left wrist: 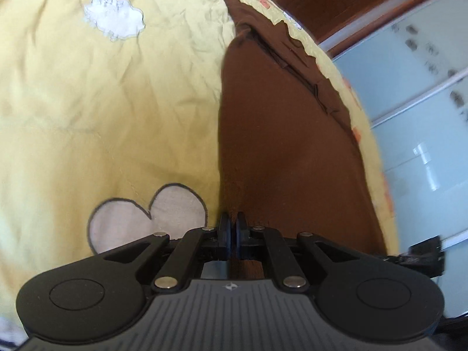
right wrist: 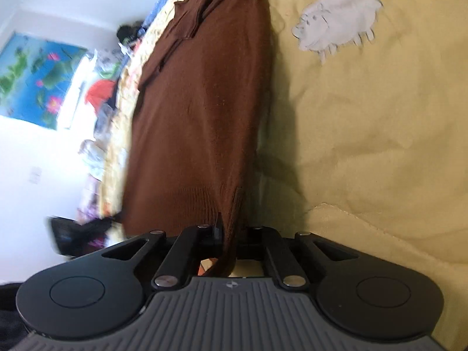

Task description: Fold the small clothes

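Both the left gripper (left wrist: 233,222) and right gripper (right wrist: 231,228) clench the hem of a brown knit garment (left wrist: 280,134) stretched above the yellow quilt (left wrist: 102,111), apparently mid-fold; next, carry the hem toward its far end.

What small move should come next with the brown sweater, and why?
Probably carry both held corners forward and lay the hem toward the far end. The left gripper and right gripper are each shut on the sweater near its ribbed hem, and the rest stretches away over the yellow quilt, so a fold in half looks ready.
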`<state>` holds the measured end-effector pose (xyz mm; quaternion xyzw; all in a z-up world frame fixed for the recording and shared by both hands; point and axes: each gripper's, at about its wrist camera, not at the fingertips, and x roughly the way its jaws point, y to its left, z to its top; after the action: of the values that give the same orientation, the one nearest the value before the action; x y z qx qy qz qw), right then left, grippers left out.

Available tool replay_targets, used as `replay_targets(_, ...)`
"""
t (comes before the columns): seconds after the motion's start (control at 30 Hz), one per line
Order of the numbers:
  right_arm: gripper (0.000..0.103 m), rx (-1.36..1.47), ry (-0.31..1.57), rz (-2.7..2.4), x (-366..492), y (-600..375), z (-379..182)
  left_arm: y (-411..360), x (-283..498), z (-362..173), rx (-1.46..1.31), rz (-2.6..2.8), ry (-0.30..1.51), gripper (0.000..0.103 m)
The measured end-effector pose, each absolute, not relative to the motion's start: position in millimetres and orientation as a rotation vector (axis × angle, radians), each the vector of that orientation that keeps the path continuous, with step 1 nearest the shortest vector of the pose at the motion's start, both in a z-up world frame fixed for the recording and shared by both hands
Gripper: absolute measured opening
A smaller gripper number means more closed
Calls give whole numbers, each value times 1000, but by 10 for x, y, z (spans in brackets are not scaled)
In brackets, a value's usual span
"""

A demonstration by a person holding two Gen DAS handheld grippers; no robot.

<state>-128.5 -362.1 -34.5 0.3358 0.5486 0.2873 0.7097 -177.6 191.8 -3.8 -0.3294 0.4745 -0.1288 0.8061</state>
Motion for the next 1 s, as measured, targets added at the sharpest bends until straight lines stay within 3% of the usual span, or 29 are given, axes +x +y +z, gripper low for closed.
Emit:
replay_targets(0.03, 9, 723, 1218, 639, -1282, -3599, -310, 1930, -1765, 9, -686, -262, 1019, 6)
replay_targets(0.2, 39, 626, 1047, 548, -1084, -3767, 87, 1889, -1673, 664, -392, -108, 812, 9)
replay_targets(0.27, 39, 573, 936, 506, -833, -3658, 270, 1591, -1417, 807, -275, -67, 726, 19)
replay_targets(0.33, 46, 490, 855, 445, -528, -3334, 354, 1194, -1092, 800, -203, -49, 677, 43)
replay_targets(0.4, 58, 369, 804, 396, -248, -2891, 336, 830, -723, 648, -160, -19, 667, 45)
replay_targets(0.47, 62, 211, 774, 349, -61, -2454, 254, 555, -424, 437, -86, 15, 688, 45)
replay_targets(0.5, 68, 107, 762, 314, 0, -2245, 186, 486, -312, 317, -62, 49, 721, 45)
replay_targets(0.53, 72, 8, 758, 262, 23, -2109, 94, 455, -231, 194, -41, 75, 751, 53)
replay_targets(0.6, 96, -110, 695, 204, -43, -2050, -97, 445, -313, 78, 43, 116, 660, 74)
replay_targets(0.63, 103, -96, 672, 203, -102, -2152, -158, 518, -328, 63, 18, 103, 661, 74)
replay_targets(0.83, 103, -58, 681, 173, -148, -2572, -145, 759, -320, 43, -53, 111, 686, 90)
replay_targets(0.97, 93, -21, 715, 150, -179, -2393, 33, 704, -372, 104, -37, 156, 699, 91)
replay_targets(1.0, 95, 2, 699, 193, -261, -2339, 113, 681, -411, 130, -36, 160, 706, 90)
